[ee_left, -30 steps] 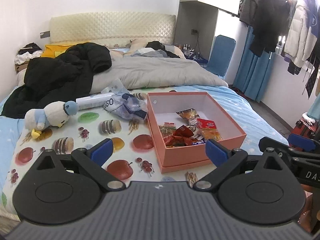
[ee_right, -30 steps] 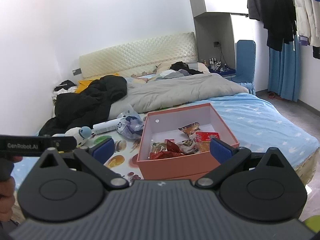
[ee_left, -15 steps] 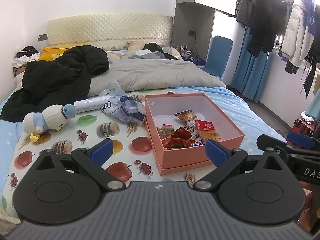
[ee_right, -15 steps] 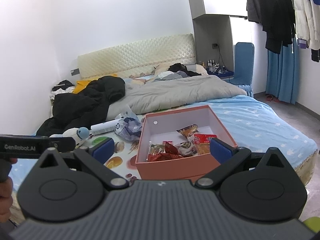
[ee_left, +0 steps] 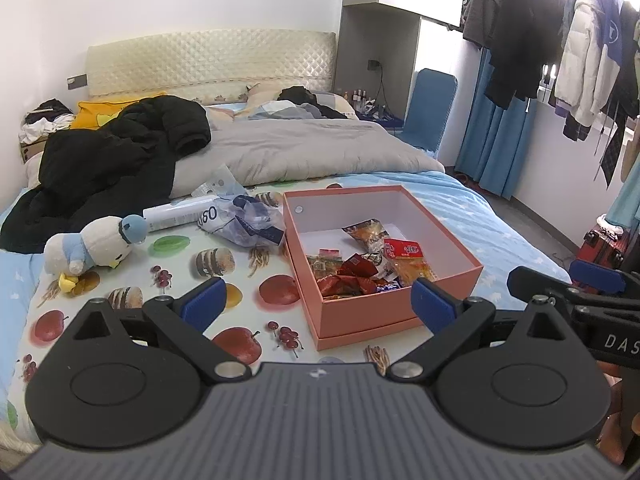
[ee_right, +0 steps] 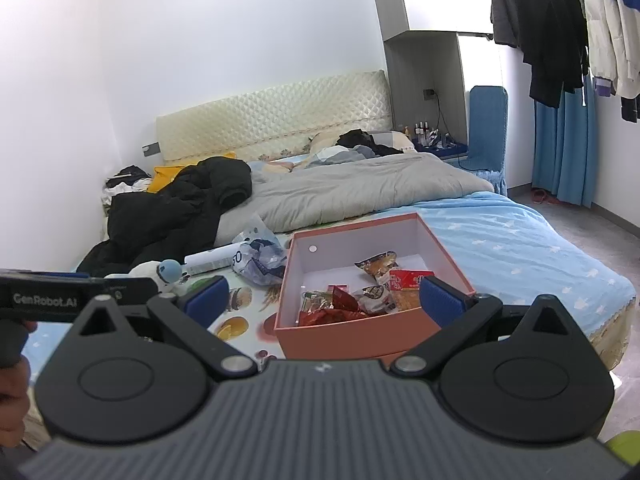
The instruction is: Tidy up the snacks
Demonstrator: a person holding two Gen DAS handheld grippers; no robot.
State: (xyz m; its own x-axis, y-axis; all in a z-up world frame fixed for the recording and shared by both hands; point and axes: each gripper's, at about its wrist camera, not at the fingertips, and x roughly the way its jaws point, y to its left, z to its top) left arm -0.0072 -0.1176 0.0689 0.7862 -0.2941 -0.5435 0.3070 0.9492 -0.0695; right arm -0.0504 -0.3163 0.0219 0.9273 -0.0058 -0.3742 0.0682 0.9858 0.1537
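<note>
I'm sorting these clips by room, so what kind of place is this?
Most likely a lived-in bedroom: a bed with a padded headboard and rumpled grey duvet, and coats hanging on a rail. The snack box sits on the bed.

box top open | plastic bag beside left wall

A salmon-pink box with a white interior is seen on a white sheet printed with red apples, cherries and brown buns. Red, orange and yellow snack packets are contained in the box. A white and pale-blue plush toy with a yellow beak is shown beside a black jacket. A grey duvet, a light-blue star-patterned sheet, a cream quilted headboard and blue curtains are visible. Blue pads are carried on black gripper fingers.
</note>
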